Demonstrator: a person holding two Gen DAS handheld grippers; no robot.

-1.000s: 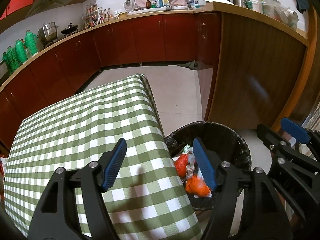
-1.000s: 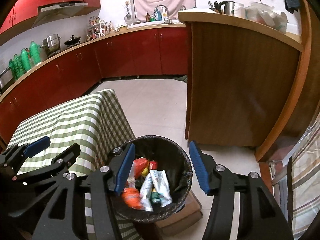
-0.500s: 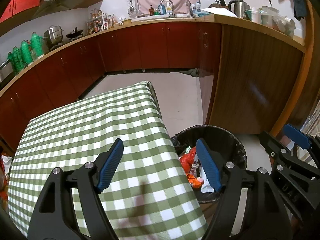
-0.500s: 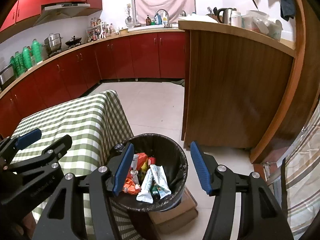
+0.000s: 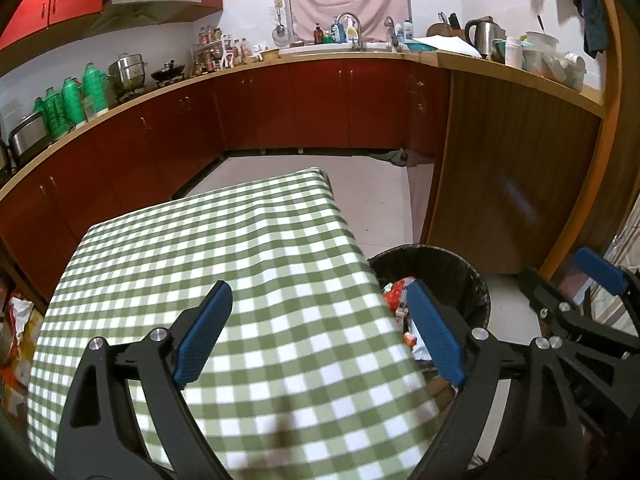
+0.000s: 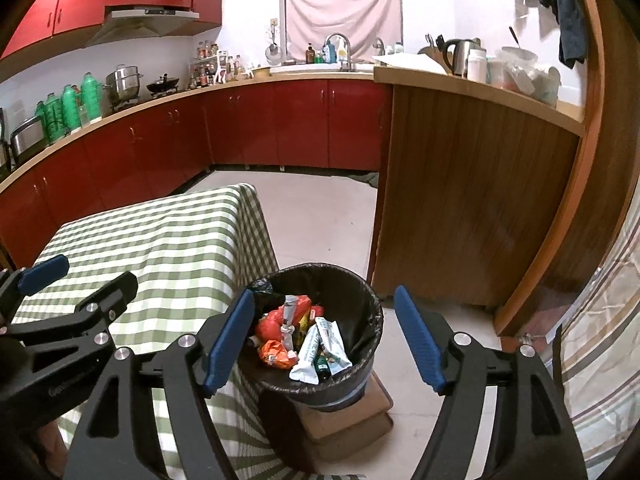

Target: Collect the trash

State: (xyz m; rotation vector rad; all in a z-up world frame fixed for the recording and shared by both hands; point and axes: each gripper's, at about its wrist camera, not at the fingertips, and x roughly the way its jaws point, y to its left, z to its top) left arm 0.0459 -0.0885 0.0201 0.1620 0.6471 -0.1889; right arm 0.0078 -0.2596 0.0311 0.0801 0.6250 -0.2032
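Checked tablecloth (image 5: 248,264) bare beside full bin (image 6: 360,300).

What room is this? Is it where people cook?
Yes, it looks like a home kitchen. There is a sink with a tap under the window, a pot on the stove by red cupboards, and a kettle on the counter.

Both wrist views downward, sharing bin (image 5: 440,264).

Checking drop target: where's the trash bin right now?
In the right wrist view the trash bin stands on the floor, centred between the open right gripper fingers, beside the checked table's right edge and before the wooden counter.
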